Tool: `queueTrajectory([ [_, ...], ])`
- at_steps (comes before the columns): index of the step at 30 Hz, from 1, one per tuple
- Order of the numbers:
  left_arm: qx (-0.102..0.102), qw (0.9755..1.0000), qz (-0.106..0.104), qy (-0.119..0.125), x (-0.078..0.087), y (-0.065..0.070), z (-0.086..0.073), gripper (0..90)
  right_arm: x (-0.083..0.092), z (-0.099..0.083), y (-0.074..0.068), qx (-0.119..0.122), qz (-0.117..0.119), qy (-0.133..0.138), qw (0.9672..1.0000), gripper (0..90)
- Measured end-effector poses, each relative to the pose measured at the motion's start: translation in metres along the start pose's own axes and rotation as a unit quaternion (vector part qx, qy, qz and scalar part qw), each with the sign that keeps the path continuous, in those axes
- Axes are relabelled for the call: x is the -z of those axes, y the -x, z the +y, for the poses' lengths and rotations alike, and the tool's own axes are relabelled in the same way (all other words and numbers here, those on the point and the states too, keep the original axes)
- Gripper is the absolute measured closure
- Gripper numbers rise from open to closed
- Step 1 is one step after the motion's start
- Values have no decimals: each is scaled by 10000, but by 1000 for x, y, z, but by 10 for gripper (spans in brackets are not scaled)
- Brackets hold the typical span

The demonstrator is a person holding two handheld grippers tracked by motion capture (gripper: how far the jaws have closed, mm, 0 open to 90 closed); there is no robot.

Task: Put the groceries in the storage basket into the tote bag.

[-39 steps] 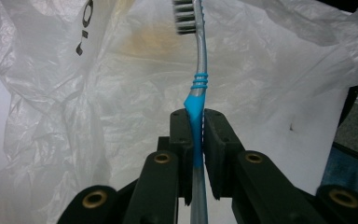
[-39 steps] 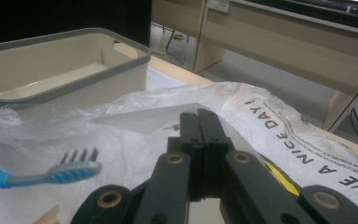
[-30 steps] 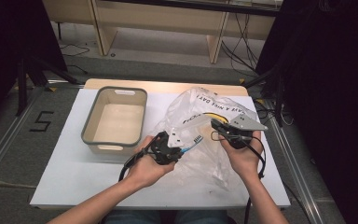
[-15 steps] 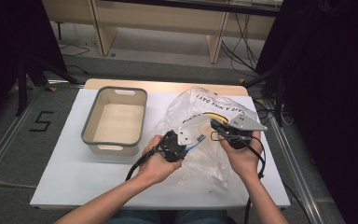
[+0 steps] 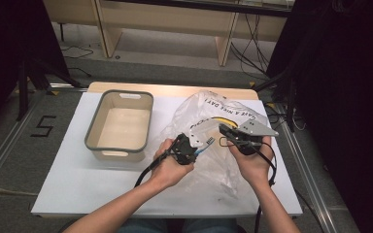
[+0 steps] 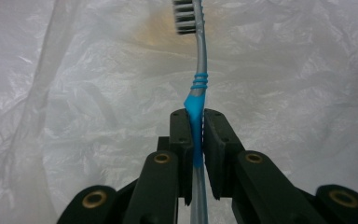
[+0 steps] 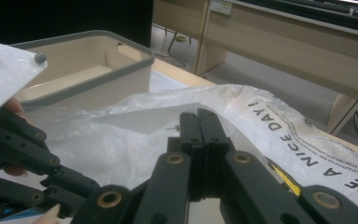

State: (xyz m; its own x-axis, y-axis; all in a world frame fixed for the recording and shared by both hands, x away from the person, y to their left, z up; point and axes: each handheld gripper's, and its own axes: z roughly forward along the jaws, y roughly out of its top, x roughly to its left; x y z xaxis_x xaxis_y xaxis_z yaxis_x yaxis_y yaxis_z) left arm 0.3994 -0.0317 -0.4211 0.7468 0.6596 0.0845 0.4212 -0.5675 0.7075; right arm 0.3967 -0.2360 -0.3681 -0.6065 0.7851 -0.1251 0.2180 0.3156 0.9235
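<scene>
Over the plastic bag [image 5: 226,121]: left tongs [image 6: 194,122] clamp toothbrush [image 6: 197,84], right tongs [image 7: 197,122] pinch bag film; next, likely, bin [image 5: 93,128] placement.

bag [image 5: 233,114]: thin crinkly glossy plastic | toothbrush [image 6: 198,70]: smooth plastic | bin [image 5: 119,127]: matt plastic | tongs [image 6: 193,122]: matt blk

On the white desk [image 5: 68,184] lies a crumpled clear plastic bag with black lettering [image 5: 223,114], and both of the person's hands work over it. The left gripper [image 5: 197,145] clamps a blue and silver toothbrush with white bristles [image 5: 205,144], its head pointing toward the right gripper [image 5: 223,130]. That one carries a grey three-cornered plate and sits just beside the brush head, touching the bag. A beige rectangular plastic tub with a grey rim [image 5: 97,124] stands left of the bag.
</scene>
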Motion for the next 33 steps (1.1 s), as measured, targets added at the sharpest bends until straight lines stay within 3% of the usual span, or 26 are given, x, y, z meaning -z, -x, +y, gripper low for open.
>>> queueTrajectory([
  [27, 51, 9989, 460, 29, -31, 1, 13, 817, 0, 0, -1, 0, 30, 7, 10000, 900],
  [33, 50, 9985, 531, 148, -38, 2, 16, 817, 0, 0, -1, -1, 35, 0, 10000, 900],
])
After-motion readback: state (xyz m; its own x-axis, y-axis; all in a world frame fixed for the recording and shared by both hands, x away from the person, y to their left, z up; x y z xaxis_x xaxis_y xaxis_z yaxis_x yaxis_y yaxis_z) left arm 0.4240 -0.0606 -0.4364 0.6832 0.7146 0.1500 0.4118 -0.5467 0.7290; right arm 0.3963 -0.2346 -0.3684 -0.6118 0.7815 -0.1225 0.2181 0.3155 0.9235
